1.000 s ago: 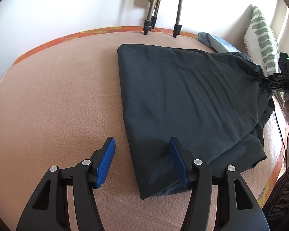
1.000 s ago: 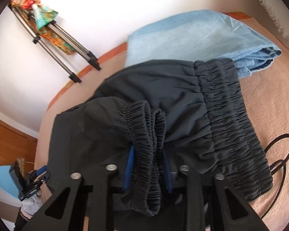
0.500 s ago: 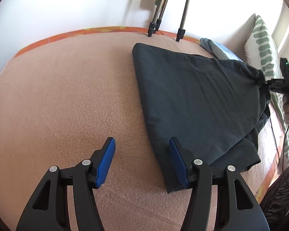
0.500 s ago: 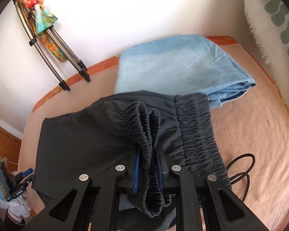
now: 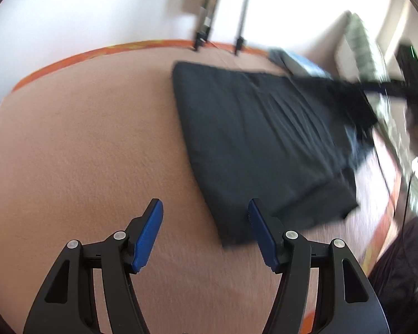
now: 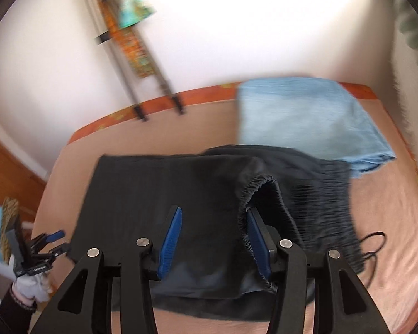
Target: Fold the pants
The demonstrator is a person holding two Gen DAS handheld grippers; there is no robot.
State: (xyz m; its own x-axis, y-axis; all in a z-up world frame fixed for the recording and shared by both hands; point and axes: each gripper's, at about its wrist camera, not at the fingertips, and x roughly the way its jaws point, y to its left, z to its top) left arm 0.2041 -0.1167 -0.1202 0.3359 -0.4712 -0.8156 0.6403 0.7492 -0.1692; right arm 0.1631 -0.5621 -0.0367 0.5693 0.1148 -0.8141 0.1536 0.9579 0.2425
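Now spread dark across the pink bed (image 5: pixel 83 144): black pants (image 5: pixel 253 139), folded flat, elastic waistband (image 6: pixel 267 183) bunched at the right end. Left tool (image 5: pixel 204 222) released, blue pads apart, hovering just above the bed at the near left corner of the pants, gripping nothing. Right tool (image 6: pixel 213 231) also released, waistband loop draped over its right finger only. Beyond the waistband, near the wall: folded light blue cloth (image 6: pixel 306 117). Tripod legs (image 5: pixel 203 39) at the far edge.

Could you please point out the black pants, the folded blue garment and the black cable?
black pants (image 6: pixel 158 192), right wrist view, flat leg panel.
folded blue garment (image 6: pixel 306 117), right wrist view, top face.
black cable (image 6: pixel 374 236), right wrist view, loop.
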